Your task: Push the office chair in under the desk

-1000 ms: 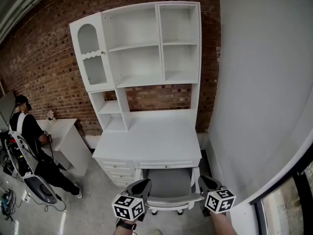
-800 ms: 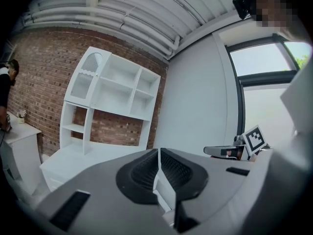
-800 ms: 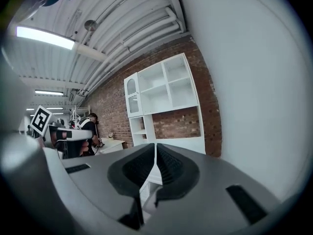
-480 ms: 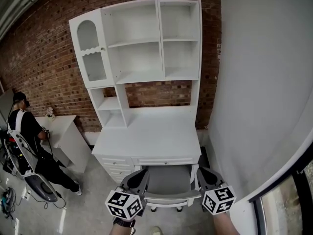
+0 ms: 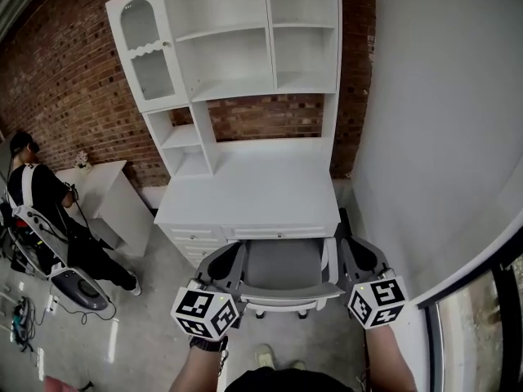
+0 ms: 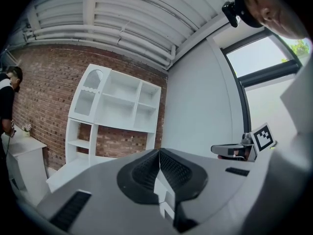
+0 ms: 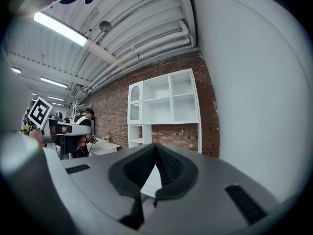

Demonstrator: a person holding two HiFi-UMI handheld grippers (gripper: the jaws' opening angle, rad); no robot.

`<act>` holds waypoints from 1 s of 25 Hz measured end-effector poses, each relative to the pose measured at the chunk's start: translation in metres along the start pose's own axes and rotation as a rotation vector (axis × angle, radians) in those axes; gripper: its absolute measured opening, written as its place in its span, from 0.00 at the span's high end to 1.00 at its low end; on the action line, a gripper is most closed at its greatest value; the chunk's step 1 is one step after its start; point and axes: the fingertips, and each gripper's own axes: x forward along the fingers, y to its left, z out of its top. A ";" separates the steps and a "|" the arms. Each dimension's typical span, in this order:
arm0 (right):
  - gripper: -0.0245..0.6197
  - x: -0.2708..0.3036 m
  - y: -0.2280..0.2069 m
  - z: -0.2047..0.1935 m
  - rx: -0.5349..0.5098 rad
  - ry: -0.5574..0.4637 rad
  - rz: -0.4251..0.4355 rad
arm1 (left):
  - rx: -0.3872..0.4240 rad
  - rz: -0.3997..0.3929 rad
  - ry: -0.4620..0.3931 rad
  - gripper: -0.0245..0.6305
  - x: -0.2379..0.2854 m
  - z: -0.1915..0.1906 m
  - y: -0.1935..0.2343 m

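Two grippers, one in each of my hands, flank the back of the office chair (image 5: 282, 266), whose grey seat sits partly beneath the front edge of the white tabletop (image 5: 245, 194). My left gripper (image 5: 230, 258) has its fingers clenched together with nothing between them; my right gripper (image 5: 353, 247) is the same, fingers pressed tight and empty. Both point level toward the white shelf unit (image 5: 237, 47) that stands on the tabletop against a brick wall (image 5: 73, 80). At left, a person (image 5: 37, 202) stands by a second white desk (image 5: 106, 194).
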 end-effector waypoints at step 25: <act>0.96 0.007 0.012 -0.023 -0.004 0.033 0.017 | -0.007 0.012 0.040 0.95 0.000 -0.023 0.008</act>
